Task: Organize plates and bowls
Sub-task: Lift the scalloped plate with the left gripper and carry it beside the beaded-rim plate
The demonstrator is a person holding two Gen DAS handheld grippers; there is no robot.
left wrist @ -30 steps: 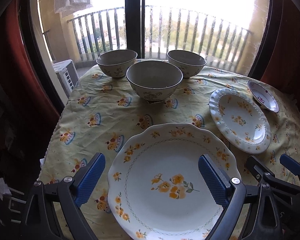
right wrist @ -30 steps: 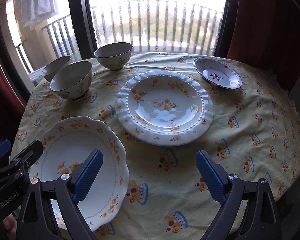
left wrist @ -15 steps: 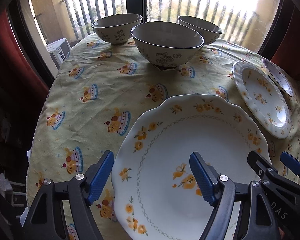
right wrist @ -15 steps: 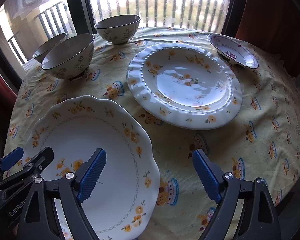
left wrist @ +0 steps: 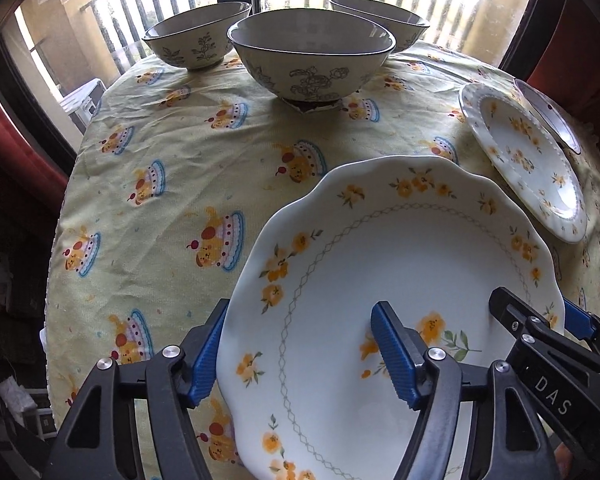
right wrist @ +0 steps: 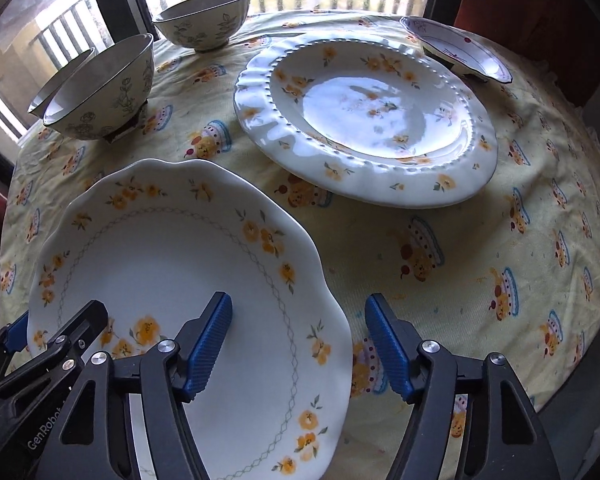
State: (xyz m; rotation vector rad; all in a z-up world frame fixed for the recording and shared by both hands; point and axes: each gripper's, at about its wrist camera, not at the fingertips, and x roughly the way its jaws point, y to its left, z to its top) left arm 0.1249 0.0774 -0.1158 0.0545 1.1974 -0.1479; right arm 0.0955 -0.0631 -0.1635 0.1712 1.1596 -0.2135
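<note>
A white scalloped plate with yellow flowers lies at the near edge of the table. My left gripper straddles the plate's left rim, one blue pad outside the rim and the other above the plate's inside. Over at the right rim, my right gripper stands the same way, its outer pad above the cloth. Both sets of jaws are closing with the rim between them, and the pads do not press on it. Each gripper shows at the edge of the other's view.
A larger beaded plate lies behind on the right, with a small dish beyond it. Three patterned bowls stand at the far side. A yellow printed cloth covers the round table.
Both grippers have come down and in towards the scalloped plate, and their jaws have narrowed around its left and right rims. The plate now fills more of both views.
</note>
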